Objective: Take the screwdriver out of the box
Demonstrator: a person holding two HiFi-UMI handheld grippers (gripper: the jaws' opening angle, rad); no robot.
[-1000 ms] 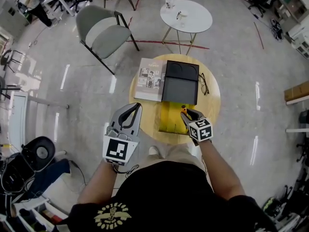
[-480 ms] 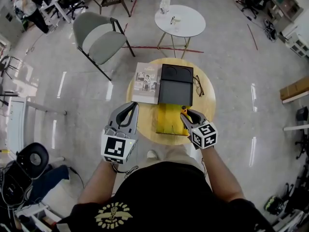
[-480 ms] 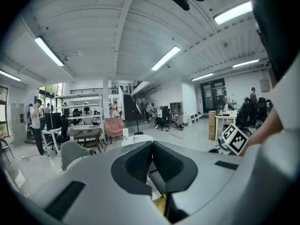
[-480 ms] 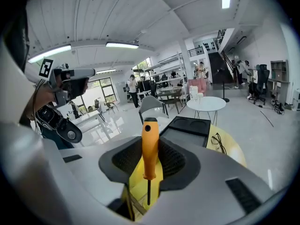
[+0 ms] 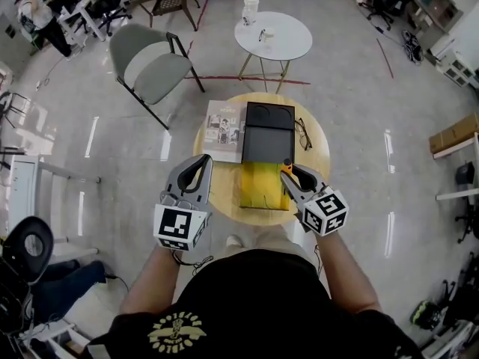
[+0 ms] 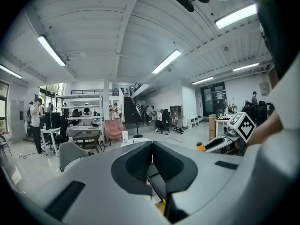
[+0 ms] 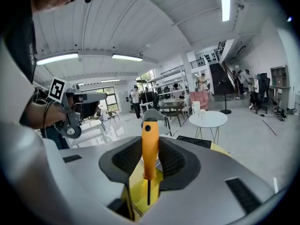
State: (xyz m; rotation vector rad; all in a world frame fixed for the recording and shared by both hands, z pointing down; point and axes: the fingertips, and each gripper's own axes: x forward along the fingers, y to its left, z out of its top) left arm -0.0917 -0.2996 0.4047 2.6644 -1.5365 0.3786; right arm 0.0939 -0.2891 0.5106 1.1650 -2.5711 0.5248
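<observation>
Right gripper view, look there: the right gripper (image 7: 150, 150) has its jaws pressed on the orange handle of the screwdriver (image 7: 149, 135). The handle is up and the shaft hangs down over the yellow box (image 5: 260, 189).

So it's nearly out, I'd say. And the other one?

The left gripper (image 6: 151, 146) is pinched together on nothing, by the near-left edge of the table (image 5: 316, 155).

What worries you, then?

That handle looks smooth and round, and it's only pinched at its sides. A quick tilt could let it swivel or slide down. I also can't tell whether the tip is clear of the box wall. If it catches, the box might get dragged toward the near edge, or shoved into the black case (image 5: 267, 129) and the glasses (image 5: 302, 134) beside it.
</observation>
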